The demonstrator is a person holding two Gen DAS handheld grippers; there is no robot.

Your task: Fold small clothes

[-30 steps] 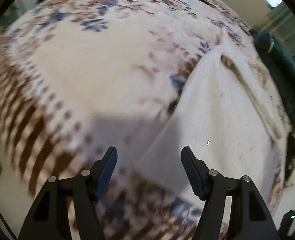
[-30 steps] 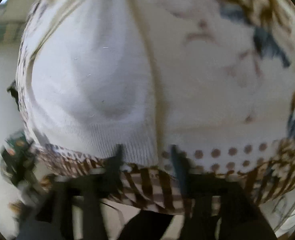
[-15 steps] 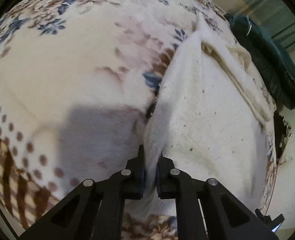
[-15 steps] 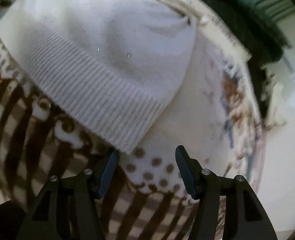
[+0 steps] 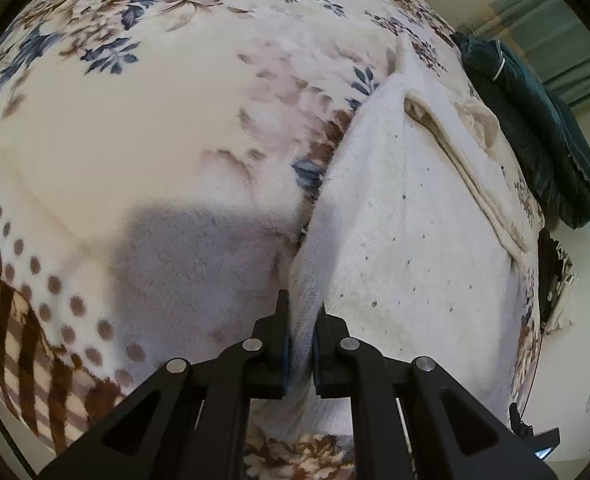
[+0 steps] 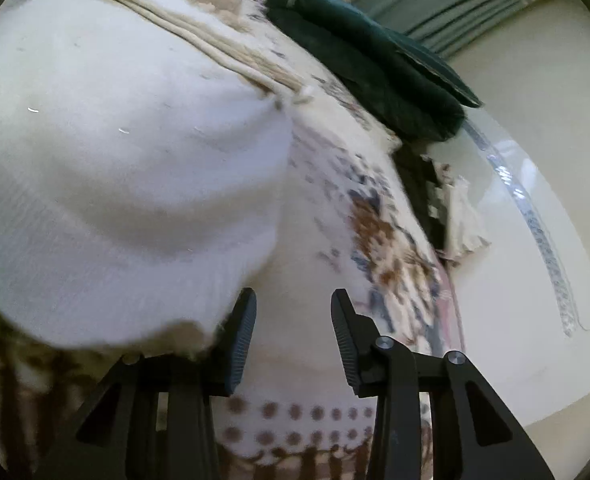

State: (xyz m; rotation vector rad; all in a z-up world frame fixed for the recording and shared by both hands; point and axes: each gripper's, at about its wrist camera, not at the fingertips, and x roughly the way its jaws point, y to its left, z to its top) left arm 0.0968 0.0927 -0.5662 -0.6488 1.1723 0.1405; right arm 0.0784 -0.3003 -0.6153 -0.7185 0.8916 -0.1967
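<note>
A white knit garment (image 5: 415, 240) lies spread on a floral blanket (image 5: 135, 120). My left gripper (image 5: 301, 320) is shut on the garment's left edge, and a fold of the knit stands up between its pads. In the right wrist view the same garment (image 6: 115, 180) fills the left half, and its ribbed hem drapes over the outer side of the left finger (image 6: 241, 336). My right gripper (image 6: 293, 320) sits just right of that hem corner. Its jaws are closing, and only the blanket (image 6: 307, 240) shows between them.
A dark green cloth (image 5: 535, 128) lies at the blanket's far right edge, seen also in the right wrist view as the green cloth (image 6: 367, 72). Beyond the blanket's edge is pale floor (image 6: 515, 260) with a crumpled beige scrap (image 6: 459, 216). Green curtains (image 6: 435, 4) hang behind.
My left gripper went from open to shut on the garment's left edge. My right gripper swung around from the hem to the garment's right corner, and its jaws have narrowed.
</note>
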